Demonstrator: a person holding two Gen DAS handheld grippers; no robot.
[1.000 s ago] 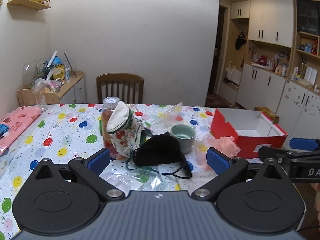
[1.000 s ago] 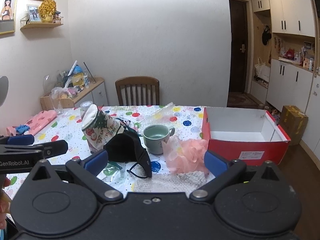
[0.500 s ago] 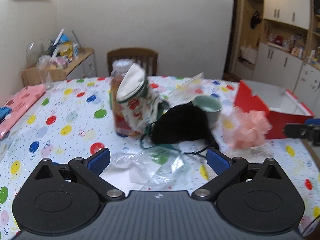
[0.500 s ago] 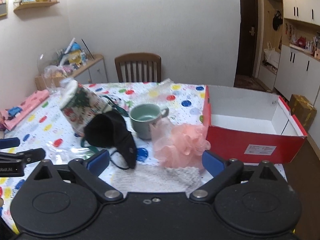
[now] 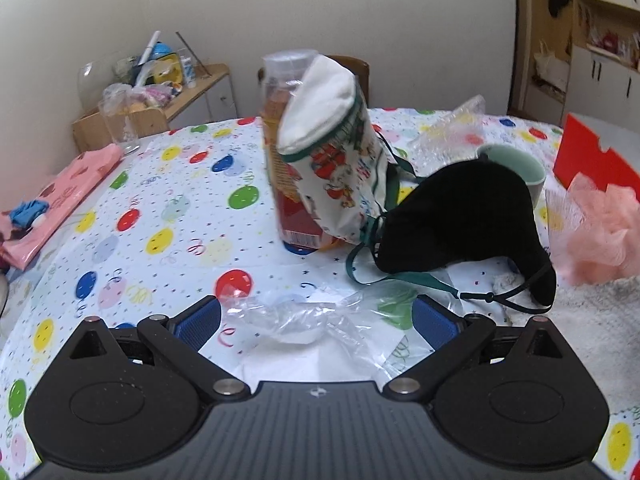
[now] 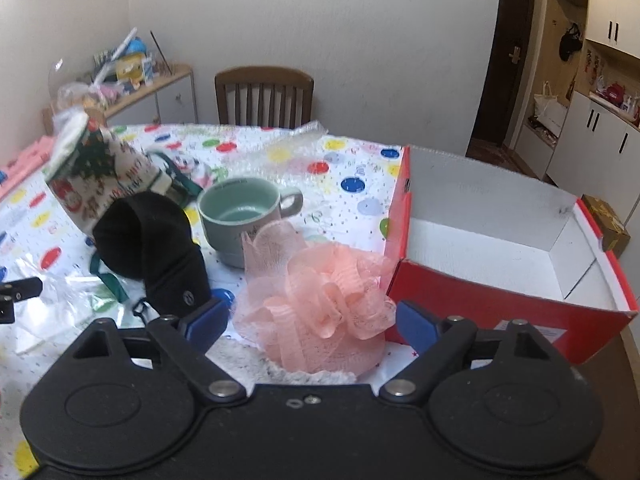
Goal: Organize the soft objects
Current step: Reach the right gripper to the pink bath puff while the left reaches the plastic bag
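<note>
- I am holding the right gripper [image 6: 311,319] over the near table edge, jaws closing, and the pink mesh bath pouf [image 6: 320,308] is sitting between the blue pads [image 6: 208,322]; pads are not pressing on it yet.
- The pouf is resting partly on a white fuzzy cloth [image 6: 256,364], just beside the red cardboard box [image 6: 496,308], which is standing open with a white inside.
- I am keeping the left gripper [image 5: 316,316] wide open, nothing gripped; crumpled clear plastic [image 5: 296,320] is lying on the balloon-print tablecloth [image 5: 160,208] between its fingers.
- The black face mask [image 5: 460,224] is lying ahead of the left gripper, leaning on the green mug [image 6: 236,216].
- The Christmas-print drawstring pouch [image 5: 340,168] is tilting against a clear drink bottle [image 5: 280,128], its green cord trailing to the mask.
- A wooden chair [image 6: 264,96] is standing behind the table.
</note>
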